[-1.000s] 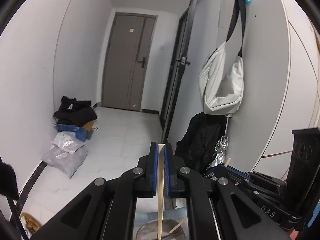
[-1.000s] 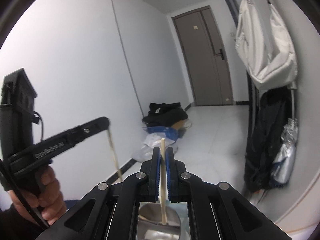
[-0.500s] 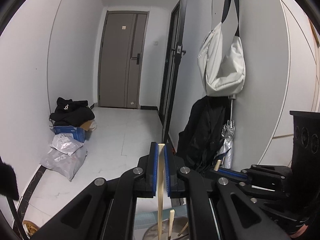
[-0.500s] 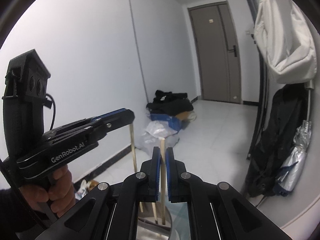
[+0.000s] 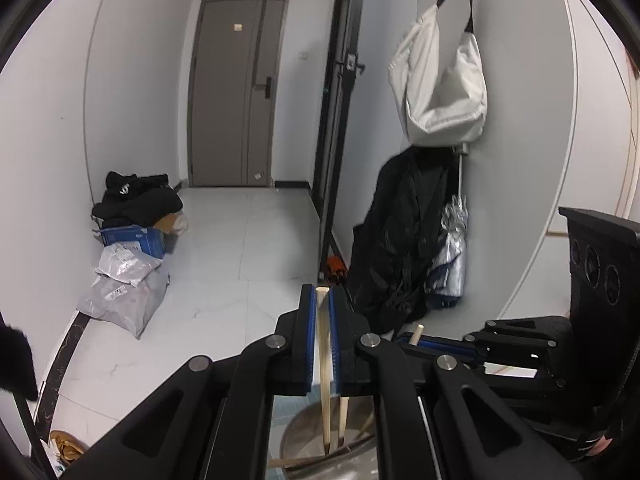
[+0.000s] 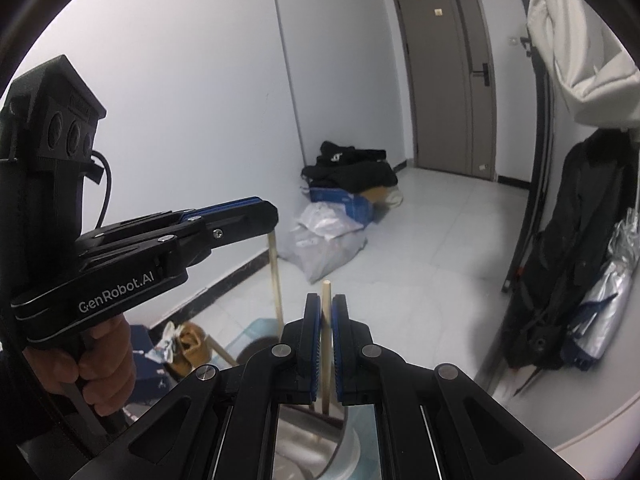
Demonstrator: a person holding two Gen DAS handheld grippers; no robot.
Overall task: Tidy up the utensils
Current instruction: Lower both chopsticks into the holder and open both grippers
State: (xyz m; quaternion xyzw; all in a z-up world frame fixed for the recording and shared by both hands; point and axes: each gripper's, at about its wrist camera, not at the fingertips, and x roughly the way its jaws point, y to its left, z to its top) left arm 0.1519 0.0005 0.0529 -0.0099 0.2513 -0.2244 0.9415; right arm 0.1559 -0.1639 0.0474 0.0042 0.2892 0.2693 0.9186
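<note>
Both my grippers have sunk: left gripper and right gripper each pinch a chopstick, tips inside the metal holder; releasing remains.

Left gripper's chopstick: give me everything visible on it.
The chopstick is pale, bare wood by its look, with a squared top end. It stands near upright, clamped between the blue pads of the shut left gripper, top level with the fingertips. Its lower end reaches into a round metal container, beside another stick there.
</note>
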